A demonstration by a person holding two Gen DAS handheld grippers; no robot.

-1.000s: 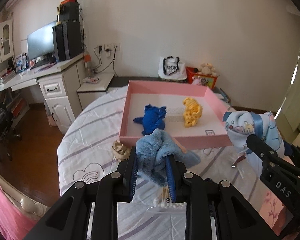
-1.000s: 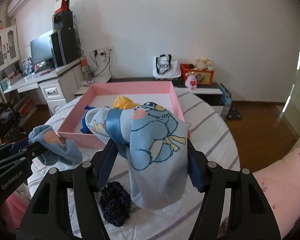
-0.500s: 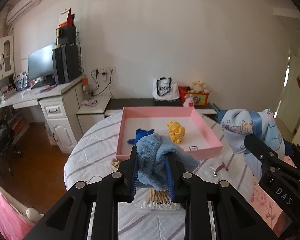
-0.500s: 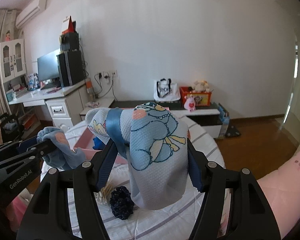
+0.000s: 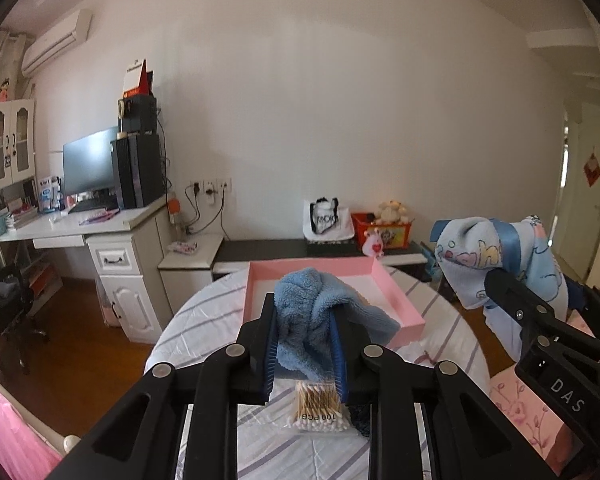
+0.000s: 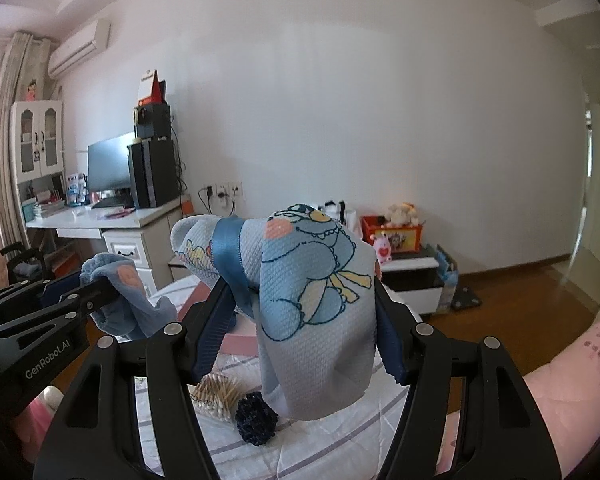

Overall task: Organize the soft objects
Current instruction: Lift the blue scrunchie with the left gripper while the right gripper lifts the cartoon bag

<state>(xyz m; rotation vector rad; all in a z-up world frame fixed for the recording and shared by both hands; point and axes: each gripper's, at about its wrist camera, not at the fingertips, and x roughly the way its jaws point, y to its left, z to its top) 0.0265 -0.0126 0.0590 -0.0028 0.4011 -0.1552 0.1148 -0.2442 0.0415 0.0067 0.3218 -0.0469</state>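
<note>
You had both cloths up off the surface point(image 5: 204, 320), well short of the pink tray point(image 5: 400, 300). Biggest worry first: the printed cartoon cloth point(image 6: 312, 292), bound with a blue ribbon point(image 6: 228, 252). The right gripper point(image 6: 296, 320) had its fingers spread about halfway, pinching the bundle across its width, and most of the fabric draped down past them. My read was that the loose hanging end could snag the tray's near wall on the way in, or the soft bulk could slide out, since only the fabric's own springiness filled the gap. Its long axis ran roughly top to bottom in the right wrist view, rolled end up and leaning away toward the wall, free end pointing down at the surface.

Next, the fluffy blue towel point(image 5: 312, 312). The left gripper point(image 5: 304, 352) had its fingers pressed nearly together on a thin fold of it. That small bite looked like the weak point: a quick swing might have pulled the pile free. The towel stood roughly upright between the fingers, with one flap trailing right toward the tray.

Smallest hazards: the bag of cotton swabs point(image 5: 318, 408) and the dark blue knitted ball point(image 6: 256, 420) lay under your hands, where a dragging hem could sweep them off.
</note>
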